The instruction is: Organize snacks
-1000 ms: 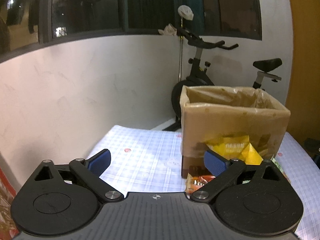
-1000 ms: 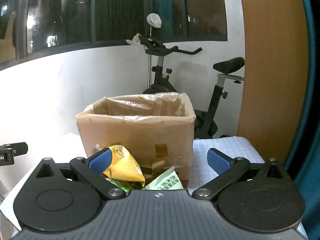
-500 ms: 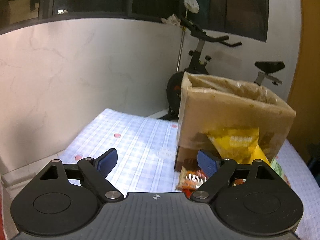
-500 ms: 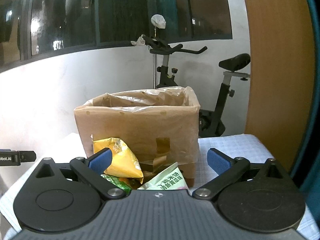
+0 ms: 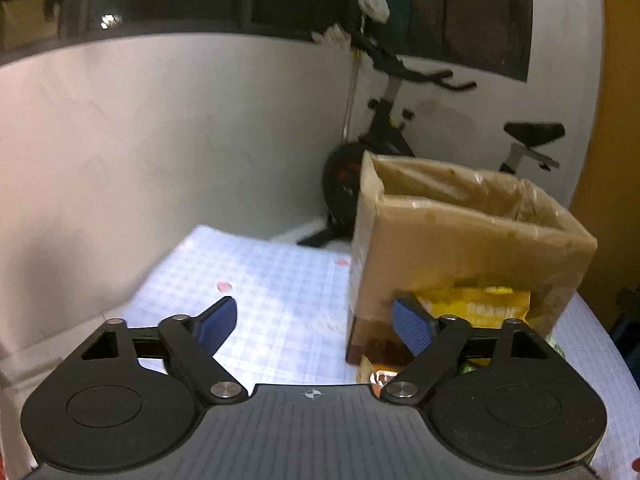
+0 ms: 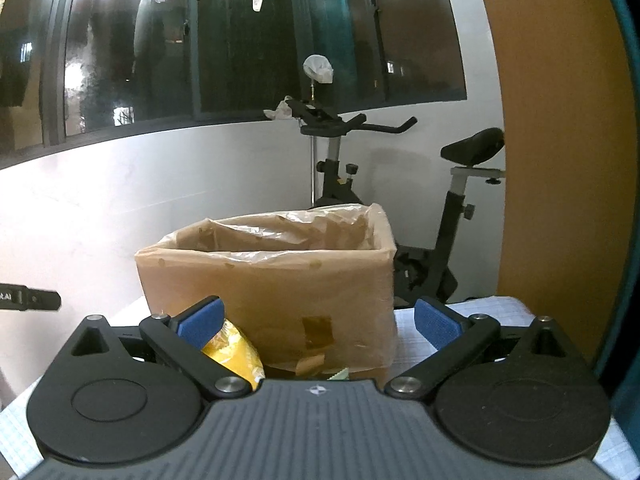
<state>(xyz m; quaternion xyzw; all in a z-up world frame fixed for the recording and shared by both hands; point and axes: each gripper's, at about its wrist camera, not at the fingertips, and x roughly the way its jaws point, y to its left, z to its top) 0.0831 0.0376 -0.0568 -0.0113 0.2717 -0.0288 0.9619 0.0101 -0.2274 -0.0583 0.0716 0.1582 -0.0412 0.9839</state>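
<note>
Both views sit lower and closer to the cardboard box (image 5: 460,252) than a second ago, and the left tongs (image 5: 316,322) have just been closing a little, with nothing between the blue pads. They are spread with only the checked cloth of the bench (image 5: 272,280) showing in the gap. The right tongs (image 6: 320,324) are also spread and hold nothing.

A yellow snack bag (image 5: 480,306) leans against the front wall of the box, outside it. In the left view an orange packet (image 5: 380,372) lies on the bench just below, and a green packet (image 6: 338,376) peeks over the right tool's body. None of these is in the box yet.

From here, the main risk is aim: the left tongs point at bare cloth beside the box corner, not at a packet, so closing now would likely catch nothing. The bags also look slippery and puffed; a pinch on a loose edge might slide off. Pushing forward could nudge the lined box along the cloth.

Compared with earlier, the yellow bag sits nearer the right pad of the left tongs.
</note>
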